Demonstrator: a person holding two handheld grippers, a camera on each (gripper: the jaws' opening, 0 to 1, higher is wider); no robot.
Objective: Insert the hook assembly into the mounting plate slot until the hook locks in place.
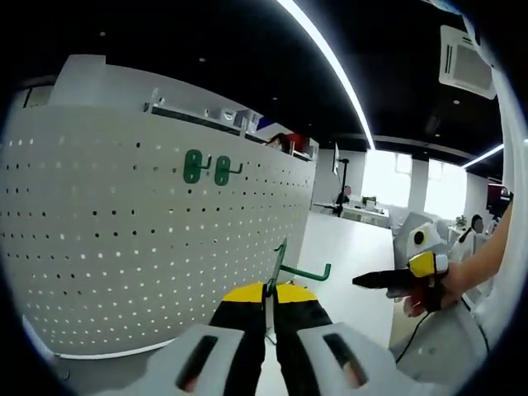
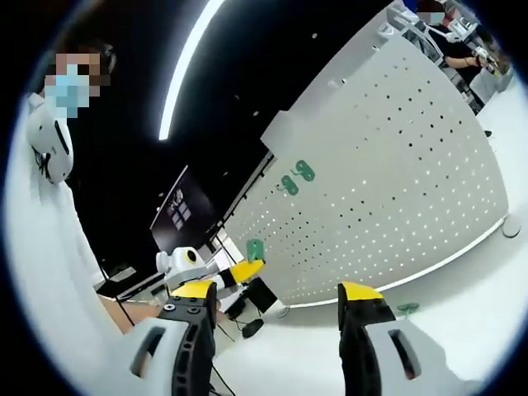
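Two green hooks (image 1: 211,167) already sit high on the white pegboard (image 1: 124,239); a third green hook (image 1: 285,268) is pinched in the left hand-held gripper (image 1: 270,309), jaws closed on its flat back plate, the bent arm sticking out to the right. In the left gripper view the held hook is near the board's right edge but clearly apart from it, so the step in hand looks like approach, not insertion. The right hand-held gripper (image 2: 280,301) is open and holds nothing; it shows at the right of the left gripper view too, off to the side of the board. The right gripper view shows a small green piece (image 2: 407,308) on the desk (image 2: 462,289) near the board's base, too small to identify. Next move, as I judge it: square the back plate to the board, line its tabs up with a pair of holes, push in, then drop until it catches. Misalignment is the main risk.
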